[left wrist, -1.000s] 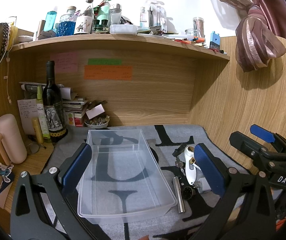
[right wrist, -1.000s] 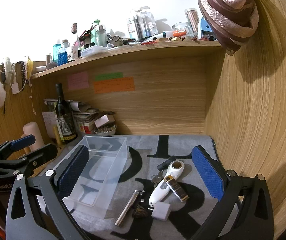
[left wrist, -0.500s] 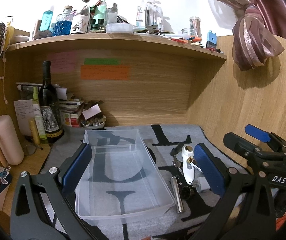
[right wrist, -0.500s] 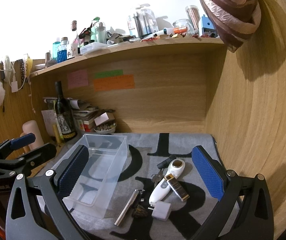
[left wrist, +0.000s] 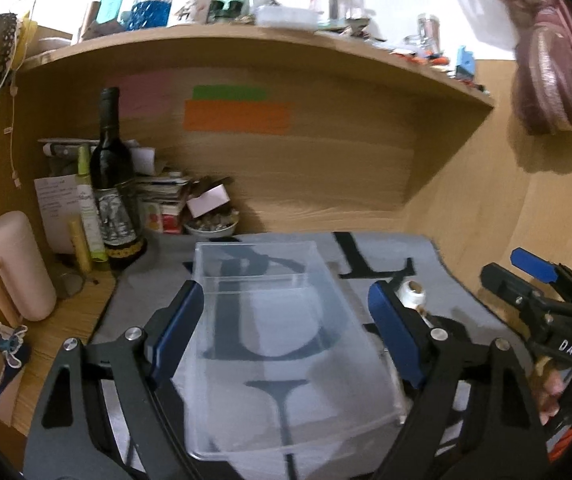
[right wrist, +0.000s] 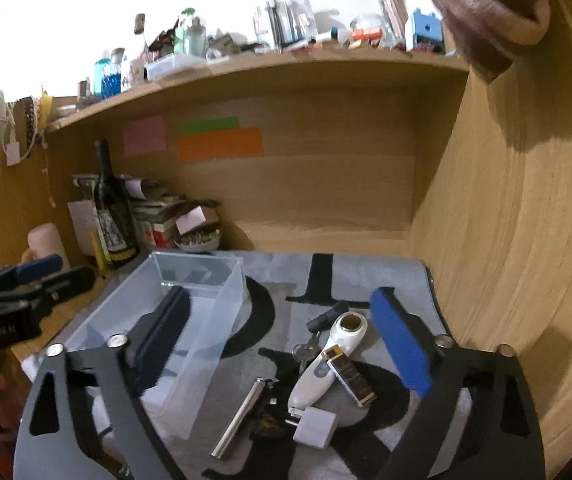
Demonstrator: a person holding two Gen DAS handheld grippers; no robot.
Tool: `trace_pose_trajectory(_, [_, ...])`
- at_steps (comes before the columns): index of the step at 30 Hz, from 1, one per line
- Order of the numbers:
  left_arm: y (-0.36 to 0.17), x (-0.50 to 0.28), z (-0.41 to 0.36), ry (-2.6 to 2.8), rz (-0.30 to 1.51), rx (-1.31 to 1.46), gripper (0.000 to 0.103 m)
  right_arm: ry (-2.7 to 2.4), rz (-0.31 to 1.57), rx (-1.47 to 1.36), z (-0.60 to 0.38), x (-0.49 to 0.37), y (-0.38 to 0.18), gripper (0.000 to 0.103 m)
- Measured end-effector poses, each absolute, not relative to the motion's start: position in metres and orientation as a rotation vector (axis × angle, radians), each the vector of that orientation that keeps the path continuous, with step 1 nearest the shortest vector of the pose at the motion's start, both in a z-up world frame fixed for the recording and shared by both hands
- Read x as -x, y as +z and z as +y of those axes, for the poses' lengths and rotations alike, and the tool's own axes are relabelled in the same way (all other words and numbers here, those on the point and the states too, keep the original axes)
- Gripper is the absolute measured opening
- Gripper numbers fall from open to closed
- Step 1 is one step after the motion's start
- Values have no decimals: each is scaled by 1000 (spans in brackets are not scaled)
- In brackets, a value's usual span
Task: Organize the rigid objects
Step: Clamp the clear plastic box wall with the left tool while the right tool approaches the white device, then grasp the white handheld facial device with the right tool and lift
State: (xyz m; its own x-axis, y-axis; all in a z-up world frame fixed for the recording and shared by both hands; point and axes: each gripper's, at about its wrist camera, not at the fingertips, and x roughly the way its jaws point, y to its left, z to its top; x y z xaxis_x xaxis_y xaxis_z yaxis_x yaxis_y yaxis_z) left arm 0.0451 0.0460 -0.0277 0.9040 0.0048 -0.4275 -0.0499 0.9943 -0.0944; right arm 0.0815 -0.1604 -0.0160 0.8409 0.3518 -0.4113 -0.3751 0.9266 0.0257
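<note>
The clear plastic box (right wrist: 190,320) is the place to measure from. It sits on the grey mat (right wrist: 365,276) and nothing is inside it.

Just to the right of the box lies a little heap of hard things. The white gadget (right wrist: 325,364) lies at a slant, its round end pointing away from us. A gold and black case (right wrist: 351,374) leans on it. Some keys (right wrist: 305,350) touch its left side. A silver tube (right wrist: 242,416) lies nearest the box. A white plug (right wrist: 314,426) sits at the near end of the heap.

I think all of these are light and stiff. They will not squash. The silver tube looks smooth and round, so it may roll or slip. I would pinch it across the middle. The white gadget looks shiny too, so hold it at its thin waist, not the fat round end. The plug has flat sides, so it should be easy to grab. The keys are thin and flat, so they may be hard to pick off the mat.

The right gripper (right wrist: 282,344) is spread wide and holds nothing. It hangs above the heap and the right wall of the box.

The left gripper (left wrist: 286,332) is spread wide too, with nothing in it. Its blue pads (left wrist: 391,332) stand on either side of the box.

Behind the box, a dark wine bottle (left wrist: 112,184) stands by the wooden wall.
</note>
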Motion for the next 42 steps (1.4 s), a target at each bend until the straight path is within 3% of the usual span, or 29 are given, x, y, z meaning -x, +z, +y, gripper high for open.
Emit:
trace_pose_trajectory(9, [-48, -82, 91, 79, 609, 60, 71, 365, 541, 57, -169, -125, -33, 66])
trace_pose_trajectory(13, [-65, -104, 115, 61, 720, 104, 60, 335, 608, 66, -176, -147, -46, 59])
trace_pose_trajectory(20, [-95, -128, 131, 21, 850, 150, 46, 275, 701, 40, -194, -179, -67, 59])
trace_pose_trajectory(31, [-113, -137, 133, -38, 914, 229, 16, 265, 892, 26, -193, -226, -104, 49])
trace_pose_trajectory(42, [-113, -136, 126, -16, 890, 174, 14, 268, 1032, 51, -175, -256, -139, 48])
